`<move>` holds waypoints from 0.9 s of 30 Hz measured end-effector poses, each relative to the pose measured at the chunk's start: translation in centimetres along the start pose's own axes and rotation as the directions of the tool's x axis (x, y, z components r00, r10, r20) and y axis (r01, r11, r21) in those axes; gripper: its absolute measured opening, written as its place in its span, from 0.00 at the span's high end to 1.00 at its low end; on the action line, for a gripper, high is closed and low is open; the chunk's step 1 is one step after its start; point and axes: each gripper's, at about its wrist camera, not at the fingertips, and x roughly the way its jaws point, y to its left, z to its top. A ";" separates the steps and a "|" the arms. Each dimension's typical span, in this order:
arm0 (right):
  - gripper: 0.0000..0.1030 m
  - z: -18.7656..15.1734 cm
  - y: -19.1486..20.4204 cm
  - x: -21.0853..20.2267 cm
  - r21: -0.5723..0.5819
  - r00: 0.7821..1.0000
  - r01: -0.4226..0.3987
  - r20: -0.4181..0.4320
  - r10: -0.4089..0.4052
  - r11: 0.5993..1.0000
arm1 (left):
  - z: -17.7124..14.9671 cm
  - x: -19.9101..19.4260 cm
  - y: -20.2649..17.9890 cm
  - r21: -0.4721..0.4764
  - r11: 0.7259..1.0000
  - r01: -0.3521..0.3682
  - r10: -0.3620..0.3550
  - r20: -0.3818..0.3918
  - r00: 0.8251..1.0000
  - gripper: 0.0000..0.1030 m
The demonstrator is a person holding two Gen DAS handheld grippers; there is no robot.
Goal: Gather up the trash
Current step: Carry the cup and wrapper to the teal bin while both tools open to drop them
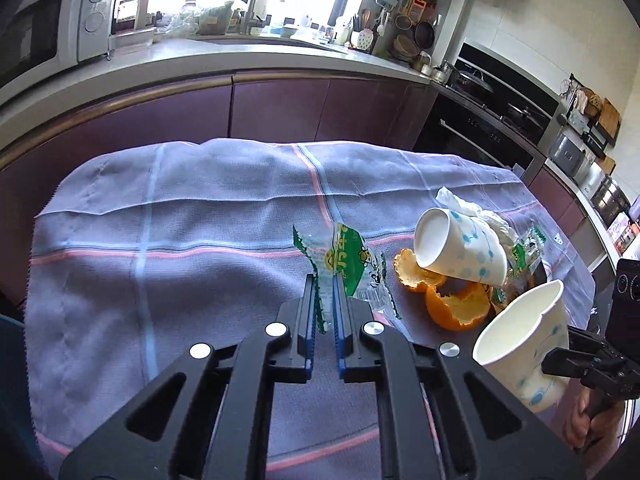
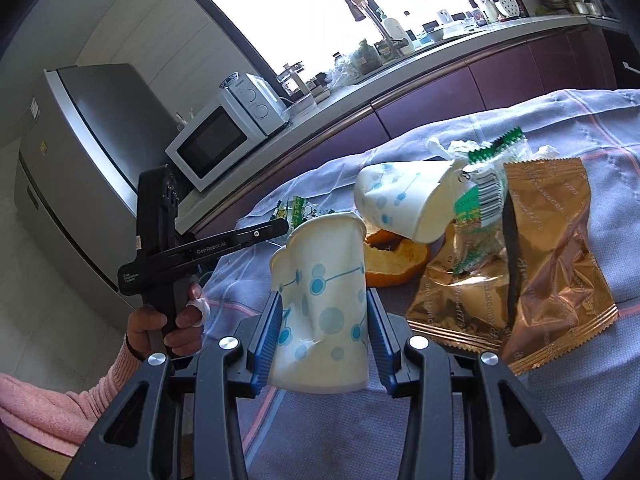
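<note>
My left gripper (image 1: 323, 280) is shut on a green and clear plastic wrapper (image 1: 348, 260) and holds it over the purple checked cloth (image 1: 180, 220). My right gripper (image 2: 324, 300) is shut on a dented white paper cup with blue dots (image 2: 320, 304), which also shows at the right in the left wrist view (image 1: 524, 344). A second paper cup (image 1: 460, 246) lies on its side on orange peel (image 1: 456, 308). Behind it lie a crumpled tissue (image 1: 472, 208) and another green wrapper (image 2: 480, 196). Gold snack wrappers (image 2: 560, 256) lie to the right.
The cloth covers a table whose far edge faces purple kitchen cabinets (image 1: 280, 108). A microwave (image 2: 216, 144) and a fridge (image 2: 80, 152) stand at the left. An oven (image 1: 480, 132) is at the right. The person's hand (image 2: 168, 320) holds the left gripper's handle.
</note>
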 end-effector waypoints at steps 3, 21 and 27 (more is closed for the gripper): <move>0.61 0.5 1.3 1.1 -0.023 1.000 -0.029 -0.012 0.028 0.999 | -0.8 -3.3 0.9 -0.009 1.000 -0.018 0.019 0.053 0.998 0.92; 0.61 2.4 15.8 15.6 -0.220 0.931 -0.311 -0.267 0.250 0.925 | -8.9 -21.1 15.9 -0.234 0.916 -0.325 0.368 0.170 0.914 0.92; 0.61 2.6 20.4 20.9 -0.261 0.904 -0.353 -0.341 0.257 0.898 | -11.5 -23.6 21.0 -0.314 0.855 -0.413 0.471 0.134 0.872 0.92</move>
